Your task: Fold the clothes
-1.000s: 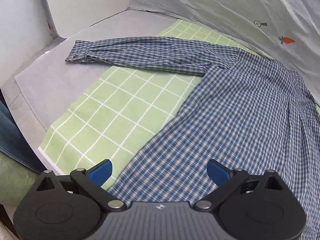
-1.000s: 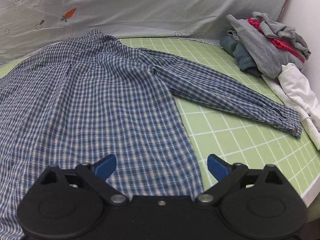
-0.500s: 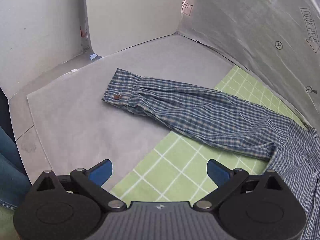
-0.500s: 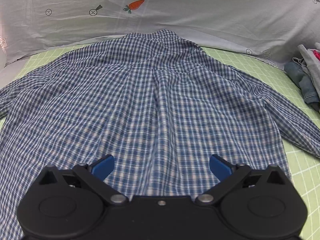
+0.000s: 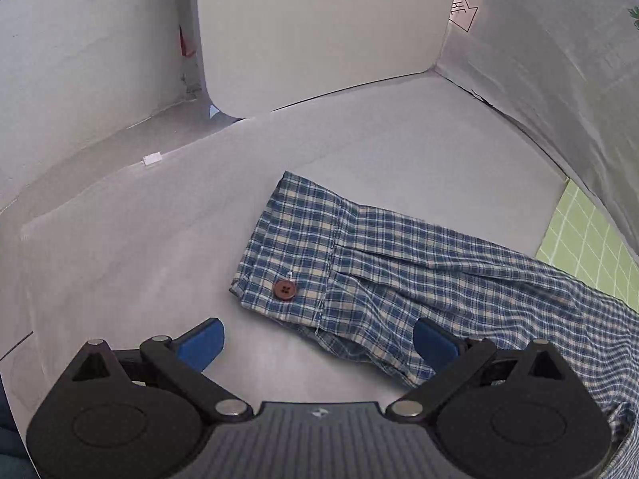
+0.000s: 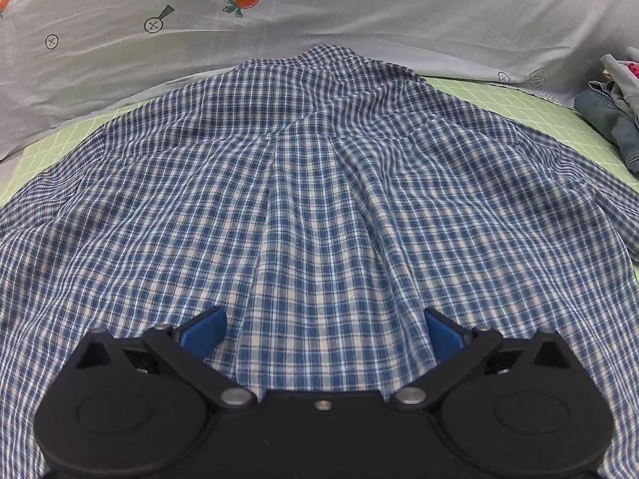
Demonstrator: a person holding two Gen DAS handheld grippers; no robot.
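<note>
On the green grid mat (image 6: 519, 97), the blue plaid shirt (image 6: 319, 199) lies spread flat, no fold made; left gripper (image 5: 317, 339) gapes before the sleeve cuff (image 5: 295, 247), right gripper (image 6: 321, 333) equally agape, both empty.

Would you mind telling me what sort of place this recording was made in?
Probably a staged tabletop for laundry folding: a plaid shirt spread on a green grid mat, a printed sheet as backdrop, white panels around.

Blue-and-white plaid shirt (image 6: 311, 199) (brown button (image 5: 284, 289)), green gridded mat (image 5: 591, 247).

Grey table (image 5: 120, 247) (green mat (image 5: 579, 239), plaid shirt (image 6: 319, 199))
</note>
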